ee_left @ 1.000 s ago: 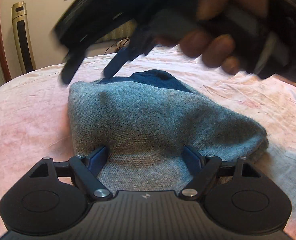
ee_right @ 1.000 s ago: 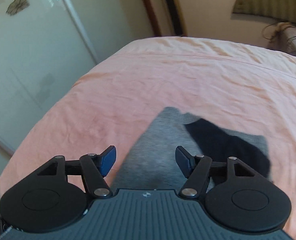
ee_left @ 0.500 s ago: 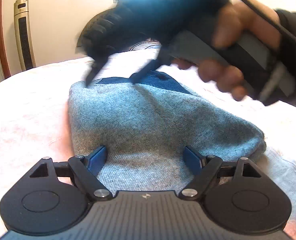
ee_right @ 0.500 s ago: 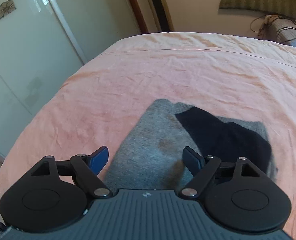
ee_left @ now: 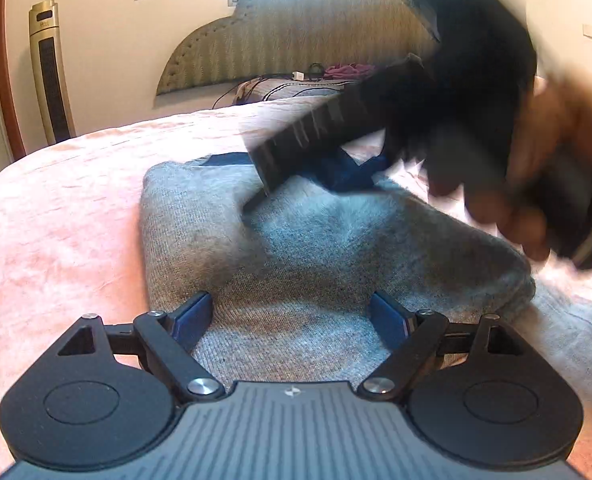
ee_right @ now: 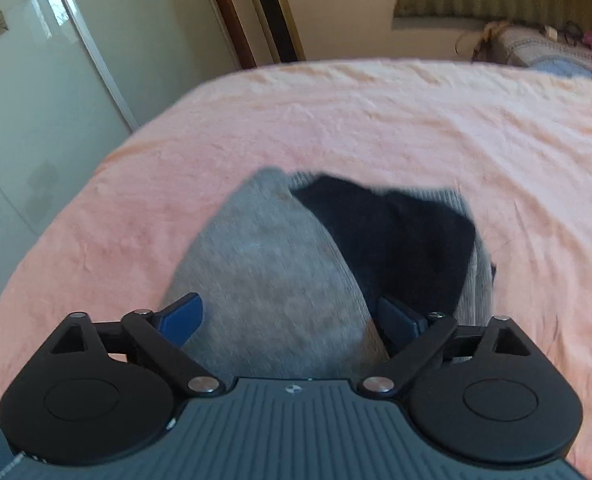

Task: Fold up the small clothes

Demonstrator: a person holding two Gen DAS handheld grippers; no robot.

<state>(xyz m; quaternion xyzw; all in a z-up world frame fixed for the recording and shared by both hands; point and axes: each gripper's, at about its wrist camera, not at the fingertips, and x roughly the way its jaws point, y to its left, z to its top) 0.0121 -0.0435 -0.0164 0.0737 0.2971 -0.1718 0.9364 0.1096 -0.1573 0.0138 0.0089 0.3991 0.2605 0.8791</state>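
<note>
Right gripper (ee_right: 290, 320) was over the grey garment (ee_right: 264, 276) on the bed (ee_right: 416, 128), its jaws opening and pinching nothing, with the raised grey fold between the blue pads (ee_right: 184, 314). Left gripper (ee_left: 290, 316) stood spread wide at the garment's near edge, cloth under it but not clamped. The garment lay partly folded in the middle of the bed, a dark blue lining (ee_right: 392, 236) showing at its far end. In the left view the right gripper was blurred, so contact could not be confirmed. Judgement: the step was taking a grip on the upper layer. Recommended practice: close on one fold edge only, avoid catching the sheet, and hold the near edge down during the fold.
</note>
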